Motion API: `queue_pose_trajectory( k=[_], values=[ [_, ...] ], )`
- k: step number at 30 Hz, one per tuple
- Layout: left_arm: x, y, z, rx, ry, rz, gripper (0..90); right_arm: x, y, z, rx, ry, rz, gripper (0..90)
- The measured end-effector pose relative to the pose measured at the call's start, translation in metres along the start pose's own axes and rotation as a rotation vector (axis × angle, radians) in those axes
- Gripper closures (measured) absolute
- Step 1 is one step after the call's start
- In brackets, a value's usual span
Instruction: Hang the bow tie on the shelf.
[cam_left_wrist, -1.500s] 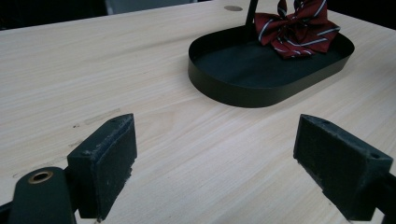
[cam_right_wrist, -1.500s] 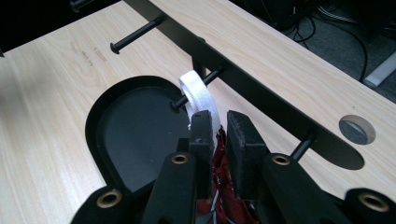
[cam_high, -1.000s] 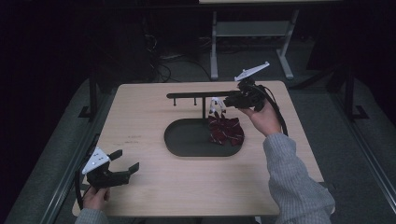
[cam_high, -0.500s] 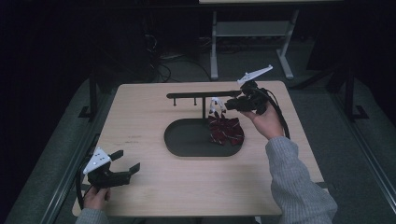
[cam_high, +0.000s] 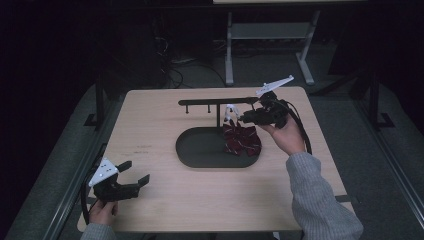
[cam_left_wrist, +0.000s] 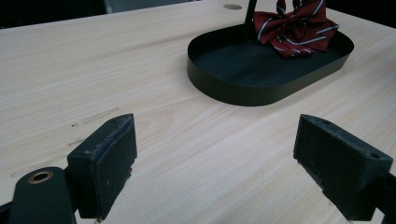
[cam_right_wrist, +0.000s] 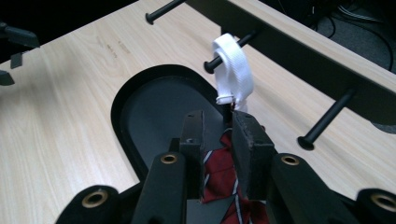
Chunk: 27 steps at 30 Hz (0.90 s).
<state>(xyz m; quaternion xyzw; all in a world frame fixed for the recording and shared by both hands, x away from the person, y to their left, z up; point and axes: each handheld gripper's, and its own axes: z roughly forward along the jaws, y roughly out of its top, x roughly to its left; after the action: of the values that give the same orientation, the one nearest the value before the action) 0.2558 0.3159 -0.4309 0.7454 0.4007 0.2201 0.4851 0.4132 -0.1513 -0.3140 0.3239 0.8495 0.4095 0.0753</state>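
A dark red striped bow tie hangs over the right end of a black oval tray. Its white strap loops over a peg of the black rack bar above the tray. My right gripper is just right of the strap, and its jaws are shut on the bow tie right below the strap. My left gripper rests at the table's front left, jaws wide open with nothing between them. In the left gripper view the tray and bow tie lie ahead.
The light wooden table has bare room left of and in front of the tray. Other pegs stick out from the rack bar near my right gripper. A metal frame stands on the dark floor behind.
My right gripper has shifted slightly toward the person and a little lower, still holding the bow tie at the peg. The left gripper has not moved.
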Motion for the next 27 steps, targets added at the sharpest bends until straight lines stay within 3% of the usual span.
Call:
queue_pose_trajectory(
  k=[7,11,27],
  values=[
    [0.0,0.0,0.0,0.0,0.0,0.003,12.8,0.004,0.0,-0.003,0.0,0.001,-0.015,73.1],
    [0.0,0.0,-0.001,0.001,0.001,0.003,12.8,0.004,-0.003,-0.005,0.002,0.01,0.003,72.3],
    [0.0,0.0,-0.001,0.002,0.003,0.006,12.8,0.009,-0.028,-0.009,-0.011,0.028,0.0,70.2]
  ],
)
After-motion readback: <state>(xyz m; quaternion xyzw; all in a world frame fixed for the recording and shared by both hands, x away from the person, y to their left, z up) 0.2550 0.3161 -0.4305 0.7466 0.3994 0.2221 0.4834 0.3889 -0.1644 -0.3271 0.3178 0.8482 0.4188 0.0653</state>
